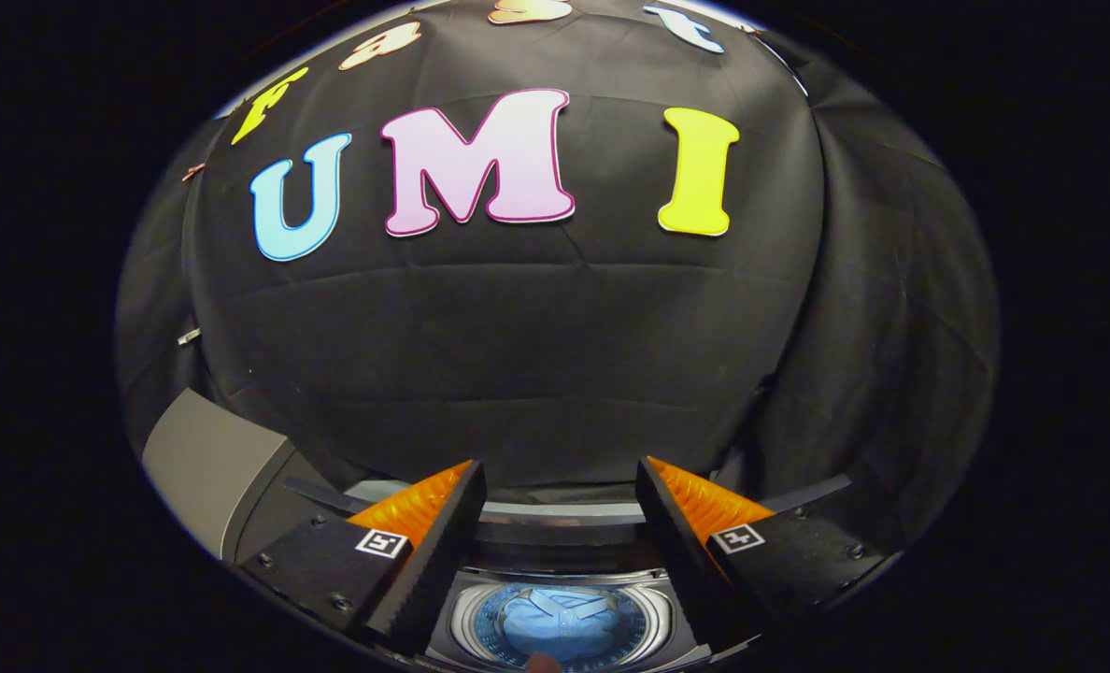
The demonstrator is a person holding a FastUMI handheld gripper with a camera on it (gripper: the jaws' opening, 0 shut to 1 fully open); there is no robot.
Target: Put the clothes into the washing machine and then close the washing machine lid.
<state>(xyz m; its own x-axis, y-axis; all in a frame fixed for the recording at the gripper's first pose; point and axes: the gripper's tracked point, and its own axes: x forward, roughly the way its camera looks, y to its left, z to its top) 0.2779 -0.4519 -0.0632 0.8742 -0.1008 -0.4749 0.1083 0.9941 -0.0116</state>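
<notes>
Lying crumpled, seemingly, in the washing machine [466,645], blue clothes [560,622]; hand-held gripper [560,481] wide, empty.

Blue clothes [560,624] bunched inside open washing machine [555,523] drum, below spread fingers

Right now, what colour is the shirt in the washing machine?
Light blue shirt, seen in the gripper view.

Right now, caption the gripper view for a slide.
Open gripper above the washing machine, blue garment already in the drum.
</notes>
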